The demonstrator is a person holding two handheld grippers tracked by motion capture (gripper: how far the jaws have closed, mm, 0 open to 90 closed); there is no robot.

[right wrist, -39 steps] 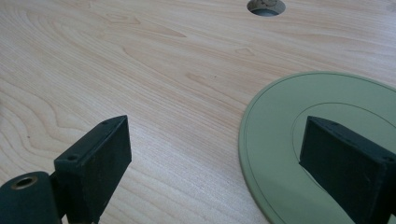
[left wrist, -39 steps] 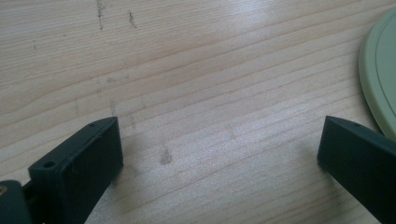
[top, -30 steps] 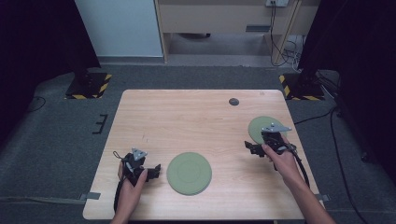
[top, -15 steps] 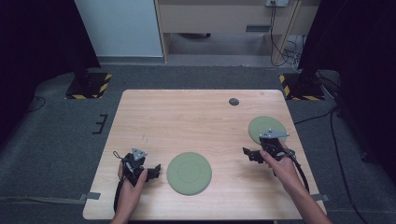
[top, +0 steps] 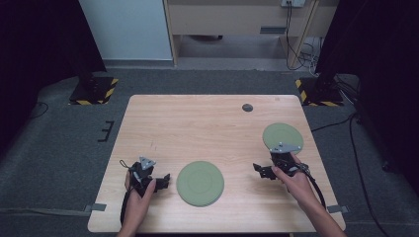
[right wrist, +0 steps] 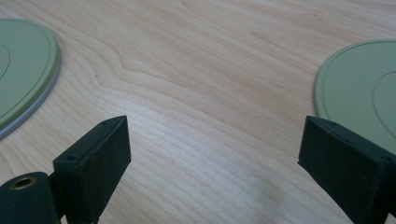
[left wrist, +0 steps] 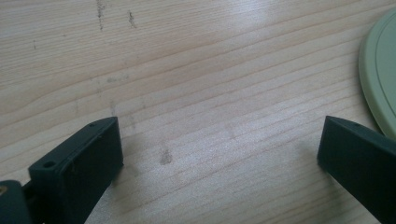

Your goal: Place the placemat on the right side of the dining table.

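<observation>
Two green plates lie flat on the tabletop (top: 197, 123) — a larger plate (top: 200, 183) near the front edge and a smaller plate (top: 282, 135) at the right. The right gripper (top: 263, 170) sits just in front of the smaller plate, jaws spread wide and empty; the left gripper (top: 160, 181) rests just left of the larger plate, jaws likewise released. To lift a flat plate, I judge a low approach best — one jaw slipped under the rim. One dark round spot (top: 247, 107) lies farther back.

a lab: hazard-striped stands (top: 93, 90), loose cables (top: 296, 42).
</observation>
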